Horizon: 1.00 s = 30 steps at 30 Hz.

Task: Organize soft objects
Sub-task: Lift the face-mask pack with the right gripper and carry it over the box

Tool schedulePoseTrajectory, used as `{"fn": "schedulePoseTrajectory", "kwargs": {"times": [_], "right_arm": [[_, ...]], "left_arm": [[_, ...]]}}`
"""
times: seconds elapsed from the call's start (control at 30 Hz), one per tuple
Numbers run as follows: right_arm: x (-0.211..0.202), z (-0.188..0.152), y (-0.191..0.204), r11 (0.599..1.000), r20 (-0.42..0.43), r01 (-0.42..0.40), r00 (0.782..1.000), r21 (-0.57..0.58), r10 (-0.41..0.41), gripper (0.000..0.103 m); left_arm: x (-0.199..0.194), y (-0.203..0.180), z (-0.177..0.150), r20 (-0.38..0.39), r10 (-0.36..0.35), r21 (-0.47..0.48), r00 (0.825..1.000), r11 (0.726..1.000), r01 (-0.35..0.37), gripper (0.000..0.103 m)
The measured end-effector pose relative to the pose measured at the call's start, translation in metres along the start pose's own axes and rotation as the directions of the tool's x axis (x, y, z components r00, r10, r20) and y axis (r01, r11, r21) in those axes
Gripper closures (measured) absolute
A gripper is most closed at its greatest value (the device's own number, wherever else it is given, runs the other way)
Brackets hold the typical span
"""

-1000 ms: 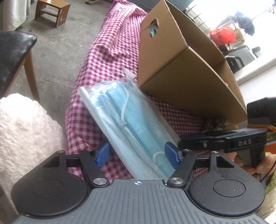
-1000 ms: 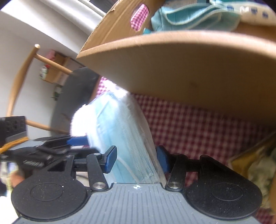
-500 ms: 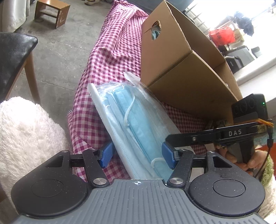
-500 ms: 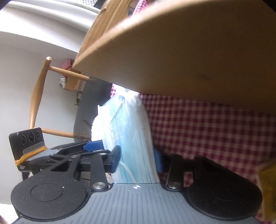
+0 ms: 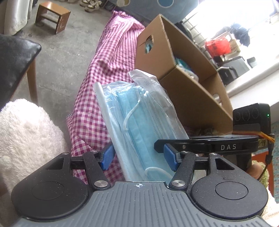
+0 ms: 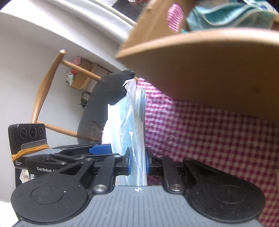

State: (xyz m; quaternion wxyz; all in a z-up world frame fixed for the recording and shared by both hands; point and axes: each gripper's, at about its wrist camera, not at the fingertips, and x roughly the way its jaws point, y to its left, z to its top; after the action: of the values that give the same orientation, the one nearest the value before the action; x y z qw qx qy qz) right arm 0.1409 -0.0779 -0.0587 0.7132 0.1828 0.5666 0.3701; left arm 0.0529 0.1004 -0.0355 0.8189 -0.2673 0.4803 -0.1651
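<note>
A clear plastic pack of blue face masks (image 5: 139,122) stands tilted up off the pink checked tablecloth (image 5: 104,69), just in front of an open cardboard box (image 5: 191,97). My left gripper (image 5: 139,156) is shut on the pack's near end, one blue pad against each long side. From the right, my right gripper (image 6: 137,160) is closing tight on the same pack (image 6: 132,122), its pads pressing both flat faces of the thin edge. One of its fingers (image 5: 160,145) shows beside the pack in the left wrist view. The box (image 6: 209,69) holds teal cloths (image 6: 226,14).
A white fluffy throw (image 5: 26,136) lies at the near left, next to a black-seated wooden chair (image 5: 14,61). A small wooden stool (image 5: 52,17) stands on the concrete floor beyond. The box wall rises close behind the pack.
The right gripper's jaws have closed from well apart onto the pack's thin edge. The pack has risen and tipped up toward the box. The left jaws narrowed slightly.
</note>
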Motion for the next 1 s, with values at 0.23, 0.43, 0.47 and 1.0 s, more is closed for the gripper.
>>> {"fn": "schedulePoseTrajectory", "kwargs": {"times": [0.23,0.43,0.47,1.0], "right_arm": [[-0.014,-0.002,0.044,0.993,0.035,-0.008,0.999,-0.114,0.012,0.087],[-0.043,-0.002,0.071,0.982,0.115,-0.018,0.993,-0.189,0.04,0.087],[-0.049,-0.001,0.074,0.981,0.13,-0.02,0.99,-0.195,0.046,0.087],[-0.199,0.047,0.036,0.985,0.457,0.079,0.889,-0.151,-0.002,0.087]], "left_arm": [[-0.04,-0.022,0.001,0.106,-0.013,0.043,0.994,0.999,0.008,0.042],[-0.057,-0.052,0.016,0.183,-0.047,0.117,0.982,0.993,0.026,0.041],[-0.059,-0.057,0.021,0.192,-0.061,0.133,0.98,0.991,0.035,0.041],[0.04,-0.184,0.13,0.128,-0.292,0.333,0.948,0.913,0.236,0.038]]}}
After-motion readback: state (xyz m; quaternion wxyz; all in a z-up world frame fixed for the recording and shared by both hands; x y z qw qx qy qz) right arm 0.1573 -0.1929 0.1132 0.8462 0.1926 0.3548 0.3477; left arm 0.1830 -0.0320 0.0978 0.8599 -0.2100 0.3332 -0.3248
